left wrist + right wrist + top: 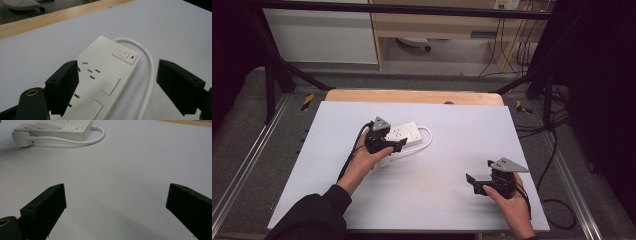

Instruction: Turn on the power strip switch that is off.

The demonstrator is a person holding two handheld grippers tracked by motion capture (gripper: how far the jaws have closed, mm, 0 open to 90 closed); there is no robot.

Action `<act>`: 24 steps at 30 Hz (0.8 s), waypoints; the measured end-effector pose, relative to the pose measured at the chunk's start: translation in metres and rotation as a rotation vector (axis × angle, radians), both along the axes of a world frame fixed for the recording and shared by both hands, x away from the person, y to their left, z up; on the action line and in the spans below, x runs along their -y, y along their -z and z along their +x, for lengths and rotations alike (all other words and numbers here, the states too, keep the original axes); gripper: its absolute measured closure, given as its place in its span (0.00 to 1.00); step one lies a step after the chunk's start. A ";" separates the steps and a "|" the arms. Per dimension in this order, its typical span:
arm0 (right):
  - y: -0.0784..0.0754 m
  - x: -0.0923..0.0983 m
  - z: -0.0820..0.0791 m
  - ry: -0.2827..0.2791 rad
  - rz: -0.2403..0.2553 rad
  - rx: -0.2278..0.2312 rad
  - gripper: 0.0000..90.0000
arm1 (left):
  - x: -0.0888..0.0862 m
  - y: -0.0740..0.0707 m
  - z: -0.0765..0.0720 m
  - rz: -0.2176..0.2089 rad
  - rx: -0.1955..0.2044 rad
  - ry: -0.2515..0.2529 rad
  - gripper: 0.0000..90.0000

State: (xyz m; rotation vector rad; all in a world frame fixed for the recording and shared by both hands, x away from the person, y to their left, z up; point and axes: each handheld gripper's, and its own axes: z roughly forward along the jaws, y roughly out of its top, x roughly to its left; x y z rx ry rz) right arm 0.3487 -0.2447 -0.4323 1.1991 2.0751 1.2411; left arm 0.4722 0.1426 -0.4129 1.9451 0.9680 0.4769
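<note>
Left gripper is hovering over the white power strip, which is lying on the pale bench left of centre and toward the far edge. In the left gripper view the strip's long axis is running from the near left, between the two black jaws, up toward the switch with its red indicator at the far end, so the jaws are straddling the body across its short side. They are standing wide, one over the socket holes and the other out beyond the white cable, and neither pad is pressing on the strip. The cable is looping out from the switch end and back along the strip's side to the plug, seen in the right gripper view.

Right gripper is resting well apart near the front right of the bench, jaws spread wide with nothing between them, pointing across bare surface toward the strip. The left hand is plainly the nearer one; judged from this, a grasp would call for lowering and closing across the strip's width
</note>
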 end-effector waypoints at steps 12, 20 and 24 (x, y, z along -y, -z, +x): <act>0.000 0.001 0.000 0.000 -0.001 0.000 0.04 | 0.002 0.006 0.005 0.009 -0.013 -0.003 0.36; 0.001 0.001 0.000 0.000 0.003 -0.004 0.04 | 0.007 0.009 0.006 0.023 -0.025 0.010 0.47; 0.001 0.001 0.000 0.000 0.003 -0.002 0.04 | 0.006 0.011 0.008 0.018 -0.046 0.016 0.53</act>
